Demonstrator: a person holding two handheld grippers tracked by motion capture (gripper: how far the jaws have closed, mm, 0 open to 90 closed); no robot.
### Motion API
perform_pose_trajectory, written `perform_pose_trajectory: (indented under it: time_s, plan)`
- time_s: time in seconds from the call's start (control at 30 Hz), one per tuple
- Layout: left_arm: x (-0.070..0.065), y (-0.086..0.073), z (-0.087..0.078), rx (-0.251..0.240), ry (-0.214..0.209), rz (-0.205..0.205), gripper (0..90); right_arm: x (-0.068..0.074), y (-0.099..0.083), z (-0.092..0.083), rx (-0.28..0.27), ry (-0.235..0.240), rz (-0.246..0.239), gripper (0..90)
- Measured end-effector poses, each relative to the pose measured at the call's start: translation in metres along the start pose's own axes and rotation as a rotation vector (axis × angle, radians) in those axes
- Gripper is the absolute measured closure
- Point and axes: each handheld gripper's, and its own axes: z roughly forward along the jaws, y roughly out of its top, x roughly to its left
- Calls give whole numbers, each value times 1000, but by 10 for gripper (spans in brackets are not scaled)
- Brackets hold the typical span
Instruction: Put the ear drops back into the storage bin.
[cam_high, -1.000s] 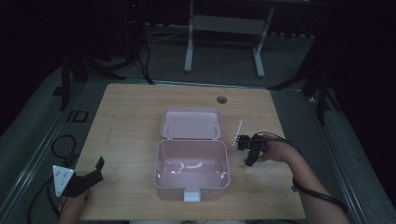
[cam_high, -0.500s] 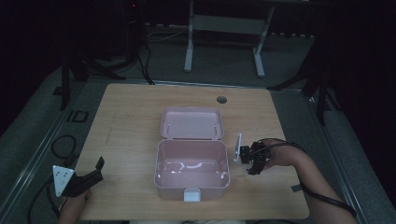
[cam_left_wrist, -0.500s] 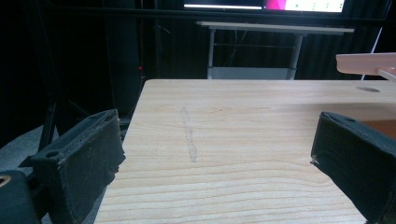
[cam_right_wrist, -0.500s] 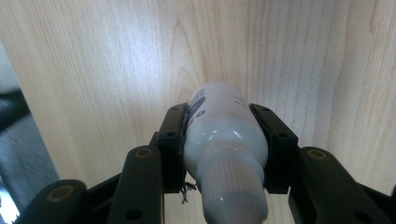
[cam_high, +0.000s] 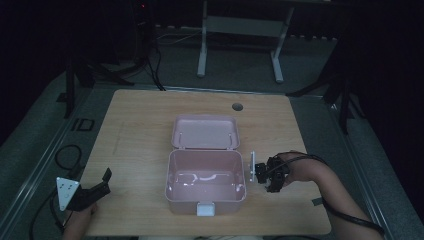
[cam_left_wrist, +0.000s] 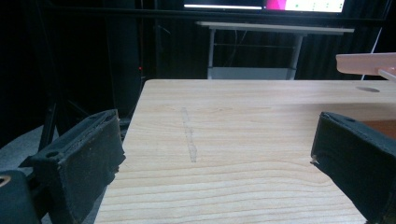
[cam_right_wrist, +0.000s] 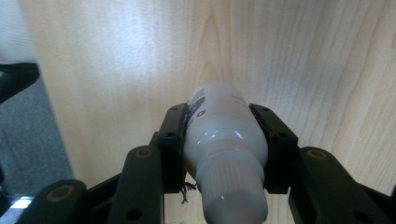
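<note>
Padded black fingers (cam_left_wrist: 77, 154) of the left gripper (cam_high: 95, 190) stand wide apart with nothing between them, resting at the near left corner of the light wooden table (cam_high: 140, 130), the person's left hand (cam_high: 80, 222) behind it. At centre sits one pale pink plastic box (cam_high: 205, 182), its hinged lid (cam_high: 205, 132) thrown back flat on the far side and its tub apparently holding nothing, though a glare on its floor makes that hard to confirm. Just right of the box's right wall, the right gripper (cam_high: 260, 172) is clamped on one small white plastic bottle with a ribbed cap (cam_right_wrist: 226, 140), both pads pressing its sides as it hangs clear above the tabletop, cap toward the gripper's body.

By the look of it, the carrying step is in hand: the bottle is lifted and brought beside the box but not yet over it. The next move likely calls for travel leftward over the rim, then a lowering into the tub before the jaws part.

Count: two grippers, one box, one bottle, and one round cable hole (cam_high: 237, 106) at the table's far edge.
</note>
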Motion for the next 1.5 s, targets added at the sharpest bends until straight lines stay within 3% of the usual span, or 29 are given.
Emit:
perform_pose_trajectory:
  time_s: [0.37,0.9,1.2,1.5]
  plan:
    - [0,0,0,0,2,-1,23,5,-3,-28,-28,27,12,596]
    - [0,0,0,0,3,-2,23,13,1,-88,-52,-13,16,595]
    - [0,0,0,0,5,-3,23,13,9,-104,-53,-23,33,595]
    - [0,0,0,0,4,-2,23,14,26,-115,-59,-27,0,595]
